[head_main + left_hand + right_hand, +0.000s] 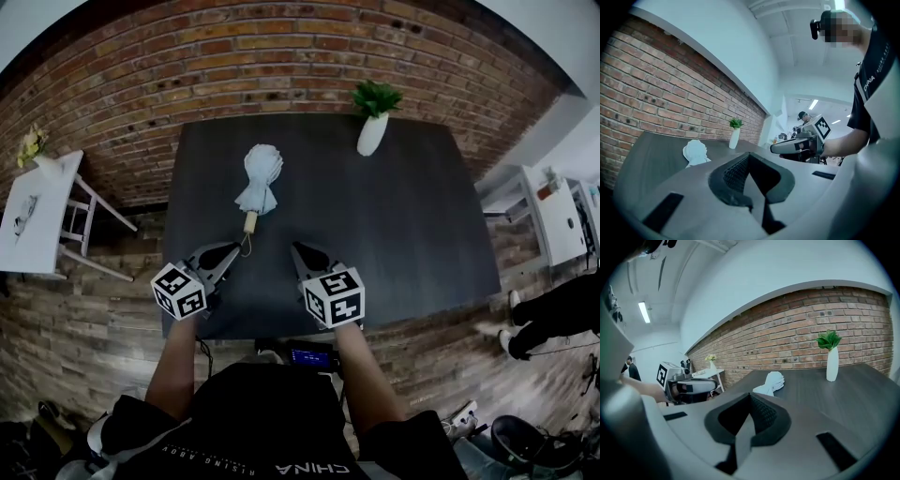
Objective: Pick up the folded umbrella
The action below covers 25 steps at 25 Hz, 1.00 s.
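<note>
The folded umbrella (260, 178) is pale blue-white and lies on the dark table (412, 225), its wooden handle (250, 222) pointing toward me. In the head view my left gripper (234, 248) hovers just short of the handle's end, jaws together and empty. My right gripper (296, 247) is level with it a little to the right, over bare tabletop, also shut and empty. The left gripper view shows the umbrella (695, 152) ahead on the left, beyond the closed jaws. From the right gripper view the umbrella (772, 382) lies ahead, slightly right of the closed jaws.
A white vase with a green plant (372, 131) stands at the table's far edge, right of the umbrella. A brick wall (281, 66) runs behind. A white side table (33, 211) with yellow flowers stands at the left. A person's legs (553, 314) show at the right.
</note>
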### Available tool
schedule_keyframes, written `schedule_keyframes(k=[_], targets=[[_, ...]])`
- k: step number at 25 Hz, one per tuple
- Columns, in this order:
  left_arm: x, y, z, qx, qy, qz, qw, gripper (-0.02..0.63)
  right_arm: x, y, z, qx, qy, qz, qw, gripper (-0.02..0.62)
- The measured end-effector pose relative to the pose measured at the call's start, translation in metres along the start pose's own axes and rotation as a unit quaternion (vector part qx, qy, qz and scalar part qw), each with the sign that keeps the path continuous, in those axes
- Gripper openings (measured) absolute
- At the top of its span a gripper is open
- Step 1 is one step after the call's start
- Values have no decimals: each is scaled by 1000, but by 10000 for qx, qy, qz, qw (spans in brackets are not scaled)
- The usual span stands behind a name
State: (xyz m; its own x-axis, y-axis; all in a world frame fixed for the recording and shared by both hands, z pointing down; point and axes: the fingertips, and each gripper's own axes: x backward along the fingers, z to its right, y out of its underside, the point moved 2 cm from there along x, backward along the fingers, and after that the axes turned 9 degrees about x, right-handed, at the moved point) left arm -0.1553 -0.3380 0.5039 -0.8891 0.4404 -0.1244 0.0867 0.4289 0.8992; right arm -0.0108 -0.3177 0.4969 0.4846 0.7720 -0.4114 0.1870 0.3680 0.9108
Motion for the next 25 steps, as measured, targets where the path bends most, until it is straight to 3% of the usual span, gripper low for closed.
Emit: schedule_keyframes(k=[5,13,21,25], targets=[[-11,4,-4,45,130,-143,9998,2,-7,0,4,-46,52,-65,10000,8],[-31,4,2,67,26,-183,9998,2,-6,-5,23,-8,-92,-105,9999,8],[-44,-3,9,17,-167,-136,9998,2,-4,-15,39,94,-405,8,9991,8],[-49,-8,7,-26,-442,-76,9990,2,-1,-18,49,74,-532,105,9985,8]])
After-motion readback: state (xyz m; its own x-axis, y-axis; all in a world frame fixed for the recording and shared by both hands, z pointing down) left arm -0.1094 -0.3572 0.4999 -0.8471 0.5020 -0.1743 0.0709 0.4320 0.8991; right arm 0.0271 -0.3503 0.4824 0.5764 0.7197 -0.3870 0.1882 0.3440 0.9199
